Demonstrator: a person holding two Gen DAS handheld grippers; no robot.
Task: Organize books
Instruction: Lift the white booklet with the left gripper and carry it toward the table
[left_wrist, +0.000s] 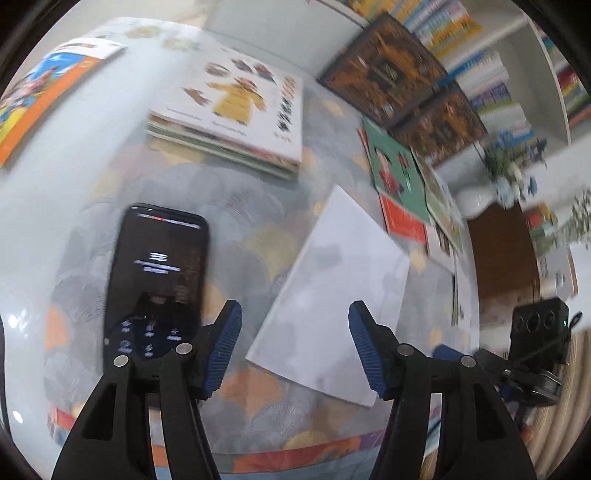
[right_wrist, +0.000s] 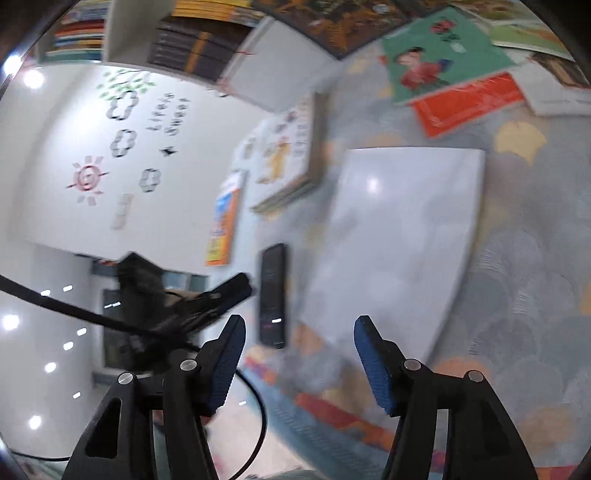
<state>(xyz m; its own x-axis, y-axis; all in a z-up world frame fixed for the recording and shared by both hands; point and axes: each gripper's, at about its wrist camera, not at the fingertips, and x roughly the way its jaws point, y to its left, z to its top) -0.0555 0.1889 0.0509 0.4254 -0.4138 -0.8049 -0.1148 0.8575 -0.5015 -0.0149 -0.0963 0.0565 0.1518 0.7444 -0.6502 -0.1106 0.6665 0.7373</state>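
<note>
- Two hand-held grippers with black arms and ribbed blue pads hover above a pale grey rug (left_wrist: 266, 413) patterned with yellow and orange fan shapes. Both views are blurred.
- The left gripper (left_wrist: 295, 347) has its jaws parted, with nothing between the pads.
- The right gripper (right_wrist: 299, 363) is likewise released and empty.
- The nearest loose book is a large, thin, plain white book (left_wrist: 328, 295) lying flat on the rug, blank side up.
- In the left wrist view the white book lies just ahead of the left gripper and a little to its right. Its long axis runs diagonally, from near the right pad up and away.
- In the right wrist view the same white book (right_wrist: 399, 243) lies ahead of the right gripper, its long axis running roughly away from the jaws.
- I judge both grippers to be about equally near it, one toward each side of its near end.
- A black smartphone with a lit screen (left_wrist: 159, 273) lies on the rug left of the white book, apart from it.
- Farther off, a stack of white picture books showing a yellow coat (left_wrist: 236, 122) sits flat on the rug.
- A green-covered book with a child in red (left_wrist: 397, 166) overlaps a red book (left_wrist: 402, 218) on the far right.
</note>
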